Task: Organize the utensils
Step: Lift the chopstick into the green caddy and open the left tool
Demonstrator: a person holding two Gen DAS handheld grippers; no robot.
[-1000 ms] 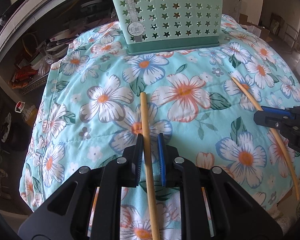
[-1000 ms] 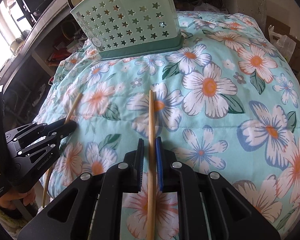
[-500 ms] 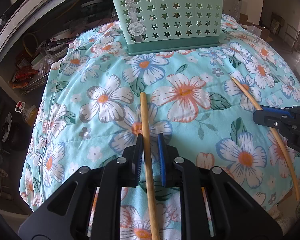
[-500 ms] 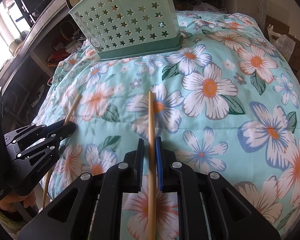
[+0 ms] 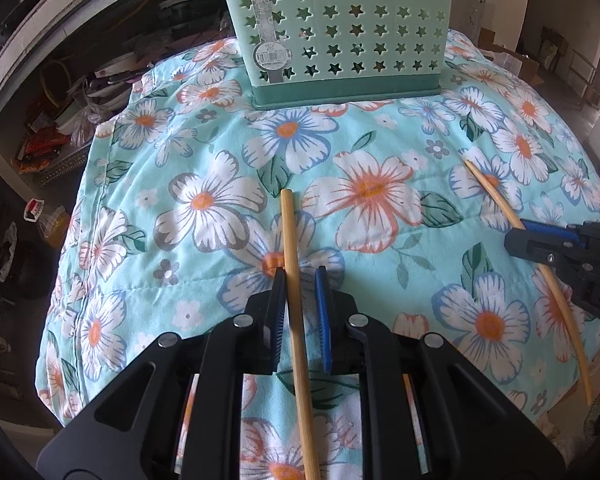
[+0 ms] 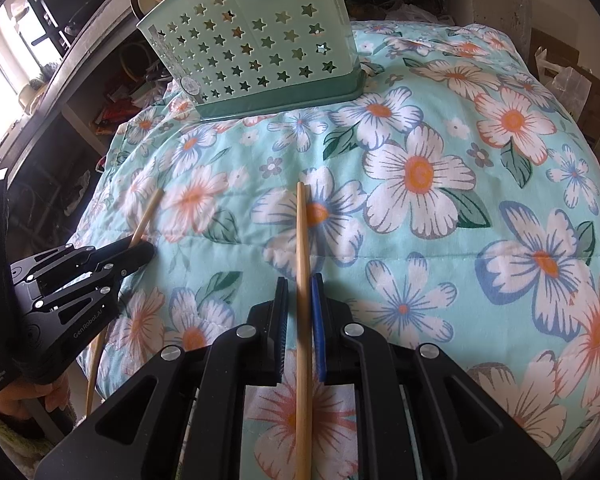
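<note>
left gripper (image 5: 300, 280) narrow, clamped on a chopstick (image 5: 294, 280) at lower centre. right gripper (image 6: 300, 284) likewise grips a second chopstick (image 6: 302, 248); mint star-cut basket (image 5: 340, 28) at top on floral cloth (image 5: 204, 200).

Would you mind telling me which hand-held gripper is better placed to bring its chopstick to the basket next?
Left, probably. From the left hand-held gripper the basket sits straight ahead, in line with its chopstick; from the right hand-held gripper it lies off to the left.
</note>
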